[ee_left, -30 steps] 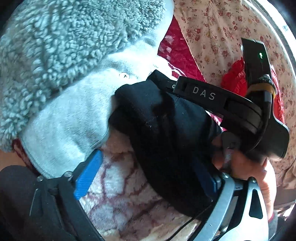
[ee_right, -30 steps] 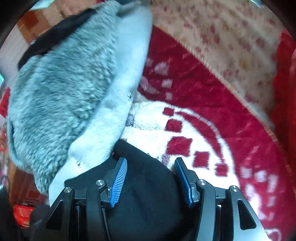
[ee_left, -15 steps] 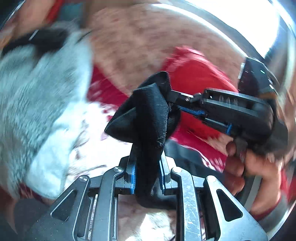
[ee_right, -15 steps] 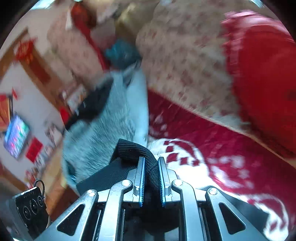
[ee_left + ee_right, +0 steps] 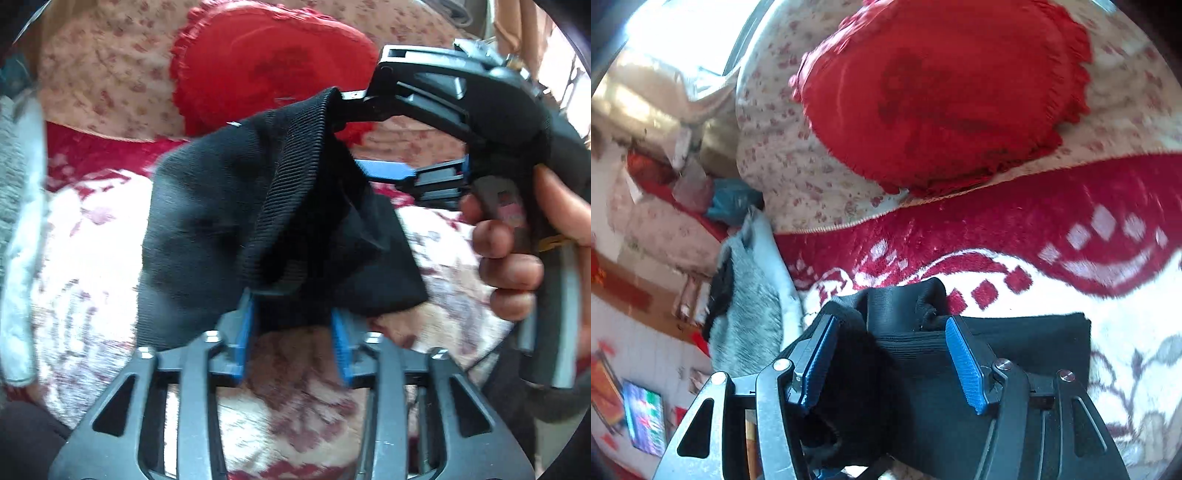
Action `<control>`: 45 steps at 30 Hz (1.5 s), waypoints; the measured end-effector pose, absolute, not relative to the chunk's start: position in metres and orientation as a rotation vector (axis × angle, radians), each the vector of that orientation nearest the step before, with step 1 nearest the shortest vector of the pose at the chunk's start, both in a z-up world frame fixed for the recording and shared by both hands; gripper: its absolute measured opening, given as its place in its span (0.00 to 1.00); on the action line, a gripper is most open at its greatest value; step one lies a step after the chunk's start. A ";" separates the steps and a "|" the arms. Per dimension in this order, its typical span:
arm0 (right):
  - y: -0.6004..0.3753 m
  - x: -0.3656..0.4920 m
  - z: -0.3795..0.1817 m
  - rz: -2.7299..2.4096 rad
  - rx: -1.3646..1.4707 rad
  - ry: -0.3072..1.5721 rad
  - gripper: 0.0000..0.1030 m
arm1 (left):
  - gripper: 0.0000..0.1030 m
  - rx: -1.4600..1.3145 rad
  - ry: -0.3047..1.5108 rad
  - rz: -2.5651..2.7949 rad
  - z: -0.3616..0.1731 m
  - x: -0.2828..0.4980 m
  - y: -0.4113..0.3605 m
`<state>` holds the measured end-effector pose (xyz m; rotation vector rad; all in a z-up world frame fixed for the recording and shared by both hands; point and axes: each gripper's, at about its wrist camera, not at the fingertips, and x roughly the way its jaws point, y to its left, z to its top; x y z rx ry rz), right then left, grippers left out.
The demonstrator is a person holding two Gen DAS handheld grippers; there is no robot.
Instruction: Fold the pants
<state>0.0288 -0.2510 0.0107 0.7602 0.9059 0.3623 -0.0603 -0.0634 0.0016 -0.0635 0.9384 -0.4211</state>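
Two hand-held grippers are working the black pants [image 5: 229, 206] above a red-and-white patterned blanket [image 5: 85, 266]. The left hand-held gripper [image 5: 293, 325] is standing with its blue pads spread apart, the bunched fabric lying between them without being pinched. The right hand-held gripper [image 5: 890, 354] is likewise standing with its pads apart, the ribbed waistband [image 5: 908, 306] sitting between them and draping over the frame. In the left wrist view, one finger of the right hand-held gripper is hooking the waistband edge. A red cushion [image 5: 942, 88] is leaning on a floral backrest [image 5: 783, 155]. A grey fleece garment [image 5: 750, 306] is lying to the left.
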 end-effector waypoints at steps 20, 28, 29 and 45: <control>-0.233 0.018 -0.023 0.359 0.637 1.020 0.61 | 0.52 -0.171 1.001 -0.306 -0.002 -0.045 -0.011; -0.194 0.019 -0.013 0.335 0.349 0.965 0.29 | 0.55 -0.161 1.003 -0.288 -0.003 -0.044 -0.016; -0.193 0.018 -0.010 0.335 0.333 0.952 0.24 | 0.55 -0.164 1.004 -0.286 -0.001 -0.044 -0.015; -0.240 -0.020 0.050 0.256 0.170 0.852 0.09 | 0.55 -0.120 0.952 -0.296 0.032 -0.035 -0.045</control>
